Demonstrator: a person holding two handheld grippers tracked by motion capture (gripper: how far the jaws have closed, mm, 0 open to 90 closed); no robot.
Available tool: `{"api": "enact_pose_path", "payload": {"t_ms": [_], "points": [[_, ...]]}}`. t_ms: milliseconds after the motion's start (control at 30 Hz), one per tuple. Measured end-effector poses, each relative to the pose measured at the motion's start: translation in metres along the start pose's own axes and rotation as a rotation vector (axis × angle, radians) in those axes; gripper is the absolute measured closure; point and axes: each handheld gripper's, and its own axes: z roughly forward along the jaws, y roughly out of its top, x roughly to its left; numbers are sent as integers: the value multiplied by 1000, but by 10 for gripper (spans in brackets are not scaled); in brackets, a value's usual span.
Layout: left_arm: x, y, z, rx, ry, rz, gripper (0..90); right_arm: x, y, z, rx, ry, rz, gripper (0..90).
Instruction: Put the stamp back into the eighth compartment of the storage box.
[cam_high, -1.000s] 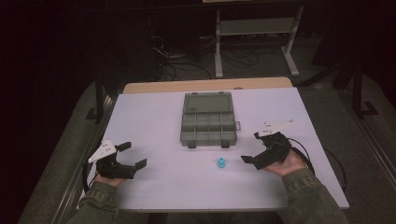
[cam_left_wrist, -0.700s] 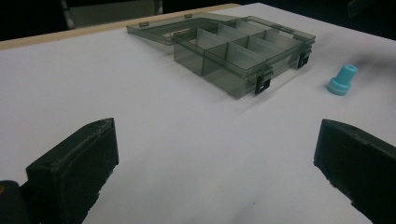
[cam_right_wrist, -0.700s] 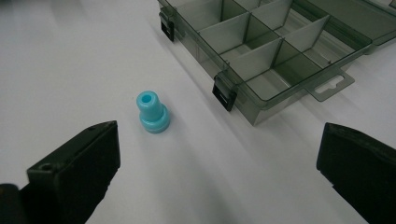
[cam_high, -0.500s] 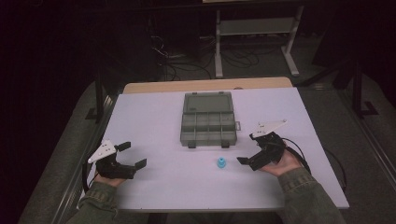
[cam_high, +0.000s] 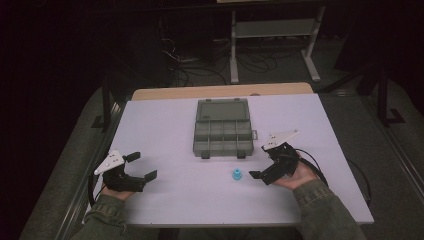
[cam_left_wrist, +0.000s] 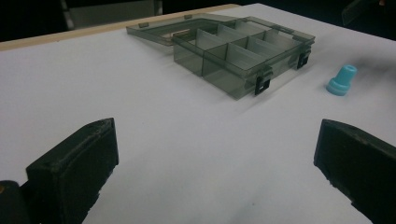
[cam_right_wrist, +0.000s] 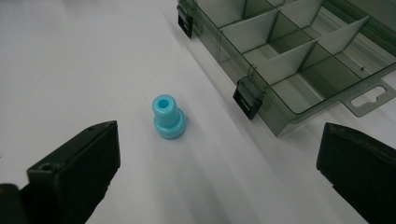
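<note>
You had one fixed camera high above your side of the table (cam_high: 165, 130), looking forward and down from well back, so the whole top lay in view. Two more cameras rode low and close on your grippers, each looking out between its own two black jaws. Both faced inward, and all three views shared the open compartment box (cam_high: 222, 127) (cam_left_wrist: 243, 56) (cam_right_wrist: 289, 56) and the small blue piece (cam_high: 236, 174) (cam_left_wrist: 342, 80) (cam_right_wrist: 167, 117).
</note>
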Motion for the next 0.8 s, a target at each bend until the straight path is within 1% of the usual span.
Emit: {"api": "enact_pose_path", "payload": {"t_ms": [67, 367, 800], "points": [[0, 0, 0, 2, -1, 0, 0, 1, 1, 1, 5, 4, 3, 0], [0, 0, 0, 0, 2, 3, 0, 4, 2, 9, 30, 18, -25, 0], [0, 0, 0, 0, 5, 8, 0, 7, 5, 22, 62, 49, -44, 0]]}}
